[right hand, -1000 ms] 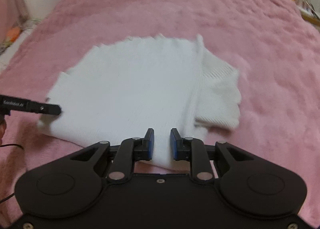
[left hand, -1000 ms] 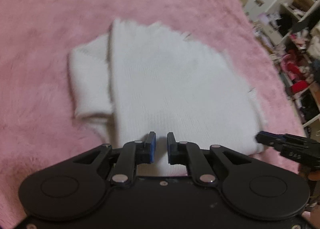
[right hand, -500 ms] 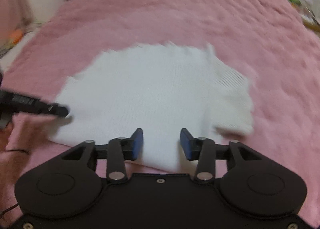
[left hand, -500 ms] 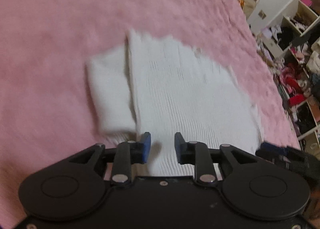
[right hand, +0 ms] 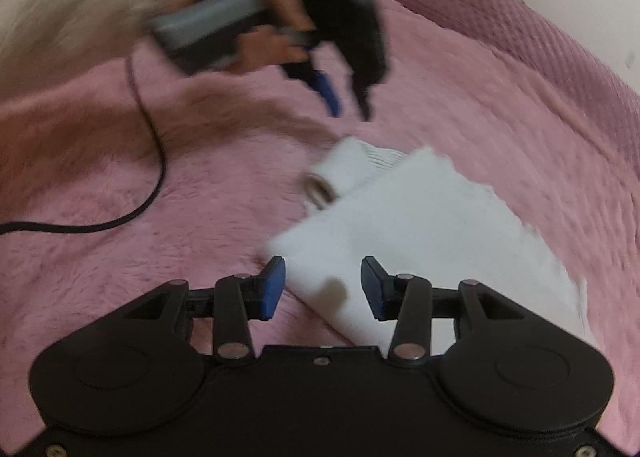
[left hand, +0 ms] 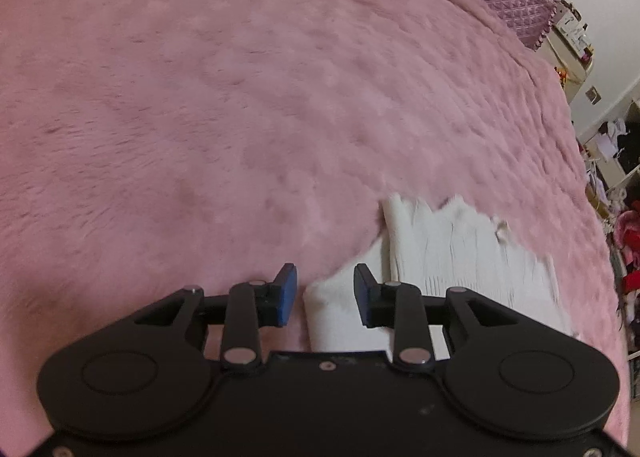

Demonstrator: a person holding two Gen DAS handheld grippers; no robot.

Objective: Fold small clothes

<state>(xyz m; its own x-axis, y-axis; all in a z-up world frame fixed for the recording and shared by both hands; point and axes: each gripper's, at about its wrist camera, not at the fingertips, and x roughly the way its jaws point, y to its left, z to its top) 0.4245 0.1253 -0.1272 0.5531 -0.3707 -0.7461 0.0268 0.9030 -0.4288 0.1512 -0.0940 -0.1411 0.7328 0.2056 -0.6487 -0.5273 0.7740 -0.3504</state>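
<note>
A second earlier both my grippers had sat nearly closed at the near hem of the white knit sweater (right hand: 420,225), which lay spread broad across the pink plush blanket (left hand: 200,97). Half a second earlier the jaws had begun to part. By this moment both stood wide apart and held nothing, and both had swung away from the hem.

My left gripper (left hand: 325,295) had its blue pads spread, with the folded sleeve end of the sweater (left hand: 460,257) lying below the gap and to its right; the pads did not pinch the cloth. In the right wrist view the same left gripper (right hand: 348,101) appeared raised above the blanket beyond the sweater, blurred by motion, its black cable (right hand: 152,145) trailing over the plush. My right gripper (right hand: 323,287) hovered with its fingers just as far apart over the near corner of the sweater, and I could not tell whether the fingertips touched it.

The sweater lay on the blanket as a compact white slab, with one ribbed cuff or sleeve end poking out at its far corner. I judged that a fold had just been laid down and released. What remained, as I read it, was one more fold or a smoothing of the protruding sleeve; motion blur hid the edges too much to say how neat it was.
</note>
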